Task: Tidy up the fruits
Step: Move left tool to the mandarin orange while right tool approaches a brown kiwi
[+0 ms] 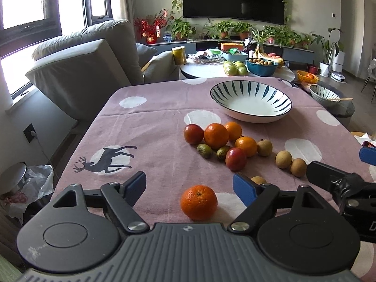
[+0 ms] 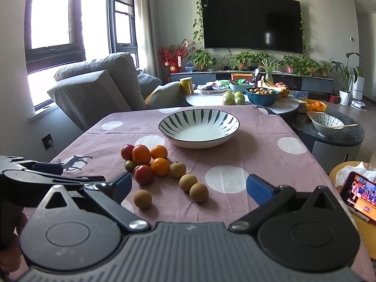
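Note:
A white bowl with dark leaf stripes (image 1: 251, 101) (image 2: 198, 127) sits empty on the pink tablecloth (image 1: 152, 127). In front of it lies a cluster of oranges (image 1: 215, 135), red fruits (image 1: 236, 158), small green fruits (image 1: 204, 150) and tan round fruits (image 1: 283, 159) (image 2: 188, 182). One orange (image 1: 198, 202) lies apart, between the open fingers of my left gripper (image 1: 189, 186). My right gripper (image 2: 189, 186) is open and empty, with a tan fruit (image 2: 142, 198) near its left finger; it also shows in the left wrist view at the right edge.
A grey sofa (image 1: 89, 70) stands to the left. Behind the table is a round coffee table (image 2: 242, 101) with a blue bowl, green apples and bananas. A second striped bowl (image 2: 325, 122) sits on a dark side table. A phone (image 2: 359, 195) leans at right.

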Demonstrator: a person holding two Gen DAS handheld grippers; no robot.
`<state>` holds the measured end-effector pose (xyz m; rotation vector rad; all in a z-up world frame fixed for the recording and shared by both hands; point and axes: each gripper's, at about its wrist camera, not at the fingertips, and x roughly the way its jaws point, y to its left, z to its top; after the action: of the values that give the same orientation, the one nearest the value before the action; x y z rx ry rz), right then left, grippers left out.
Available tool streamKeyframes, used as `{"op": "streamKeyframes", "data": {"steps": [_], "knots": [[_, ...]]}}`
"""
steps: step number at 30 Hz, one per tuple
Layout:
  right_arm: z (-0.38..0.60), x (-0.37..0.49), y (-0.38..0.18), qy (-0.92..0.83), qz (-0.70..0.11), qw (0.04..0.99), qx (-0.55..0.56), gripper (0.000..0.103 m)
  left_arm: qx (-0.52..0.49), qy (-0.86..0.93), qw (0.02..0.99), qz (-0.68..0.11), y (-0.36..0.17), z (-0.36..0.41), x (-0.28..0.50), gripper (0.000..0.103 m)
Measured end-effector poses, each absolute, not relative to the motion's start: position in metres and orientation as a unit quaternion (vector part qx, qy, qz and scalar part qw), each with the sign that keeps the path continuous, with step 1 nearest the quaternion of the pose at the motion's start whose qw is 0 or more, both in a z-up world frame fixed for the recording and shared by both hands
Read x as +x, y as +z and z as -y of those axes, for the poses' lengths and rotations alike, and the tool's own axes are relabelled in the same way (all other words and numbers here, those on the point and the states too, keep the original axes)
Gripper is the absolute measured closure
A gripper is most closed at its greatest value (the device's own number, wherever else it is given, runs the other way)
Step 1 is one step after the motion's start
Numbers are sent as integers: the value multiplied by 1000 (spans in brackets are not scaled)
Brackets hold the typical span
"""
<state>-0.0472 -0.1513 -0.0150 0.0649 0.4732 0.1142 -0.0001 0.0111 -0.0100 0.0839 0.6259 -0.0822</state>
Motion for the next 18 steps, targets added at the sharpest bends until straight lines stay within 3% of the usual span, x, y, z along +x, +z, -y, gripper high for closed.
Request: {"op": "streamKeyframes", "data": {"steps": [18], "knots": [[156,-44,-17,47,-243,968,40,26,33,-94,944,-313,-10,-12,-5,24]]}}
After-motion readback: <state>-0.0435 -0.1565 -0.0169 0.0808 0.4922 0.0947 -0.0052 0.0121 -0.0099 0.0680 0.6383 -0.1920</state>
